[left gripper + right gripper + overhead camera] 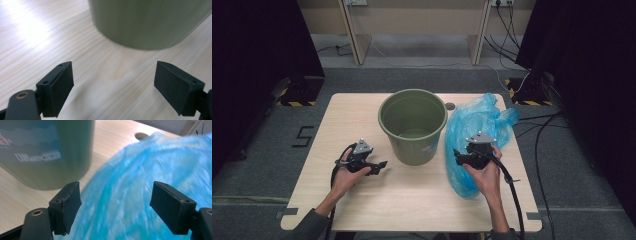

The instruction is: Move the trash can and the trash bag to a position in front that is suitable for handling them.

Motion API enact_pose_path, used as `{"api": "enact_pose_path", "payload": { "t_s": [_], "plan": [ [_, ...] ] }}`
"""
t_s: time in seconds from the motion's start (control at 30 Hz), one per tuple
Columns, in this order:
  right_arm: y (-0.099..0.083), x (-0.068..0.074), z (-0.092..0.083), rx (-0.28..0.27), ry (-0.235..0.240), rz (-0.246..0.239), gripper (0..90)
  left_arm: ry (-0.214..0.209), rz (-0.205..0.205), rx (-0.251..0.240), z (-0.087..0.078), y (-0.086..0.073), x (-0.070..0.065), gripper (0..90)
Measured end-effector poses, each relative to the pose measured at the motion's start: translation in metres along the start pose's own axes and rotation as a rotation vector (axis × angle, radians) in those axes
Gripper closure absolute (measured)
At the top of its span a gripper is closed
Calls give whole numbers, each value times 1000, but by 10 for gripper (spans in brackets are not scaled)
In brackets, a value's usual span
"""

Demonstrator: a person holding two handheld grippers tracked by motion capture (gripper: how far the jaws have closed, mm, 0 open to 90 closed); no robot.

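The right tool (460,155) sits over the blue plastic bag (477,127), jaws spread wide with nothing clamped; in the right gripper view the film lies under and just ahead of both pads, not pinched. The left tool (379,166) is also spread apart and empty, low over bare wood, with the green bucket (413,125) just ahead of its tips.

The step looks like picking up the bag to line the bucket. To do it well, lower the right tool until 1 fold of film rises between the pads, close near the bag's open edge rather than mid-sheet, and keep the left tool free to catch the opposite edge or steady the bucket.

The tabletop (362,200) is pale wood grain. Beyond it lie grey carpet, loose cables and dark curtains.
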State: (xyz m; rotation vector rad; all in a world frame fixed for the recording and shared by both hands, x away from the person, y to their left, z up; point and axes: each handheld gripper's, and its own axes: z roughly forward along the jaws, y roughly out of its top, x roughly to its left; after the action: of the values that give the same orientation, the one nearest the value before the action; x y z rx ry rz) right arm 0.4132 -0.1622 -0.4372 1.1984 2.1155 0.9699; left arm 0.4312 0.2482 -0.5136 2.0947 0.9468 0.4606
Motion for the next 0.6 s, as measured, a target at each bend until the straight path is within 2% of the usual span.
{"api": "enact_pose_path", "payload": {
  "t_s": [0.13, 0.3, 0.6],
  "plan": [
    [-11, -10, -9, 4, -13, 26, 237, 15, -2, 34, -4, -10, 8, 153],
    [-23, -14, -20, 2, -16, 52, 228, 32, -22, 42, -13, -22, 17, 150],
    [-51, -19, -21, 28, 7, 93, 169, 33, -65, 51, -38, -44, 30, 144]
  ]
}}
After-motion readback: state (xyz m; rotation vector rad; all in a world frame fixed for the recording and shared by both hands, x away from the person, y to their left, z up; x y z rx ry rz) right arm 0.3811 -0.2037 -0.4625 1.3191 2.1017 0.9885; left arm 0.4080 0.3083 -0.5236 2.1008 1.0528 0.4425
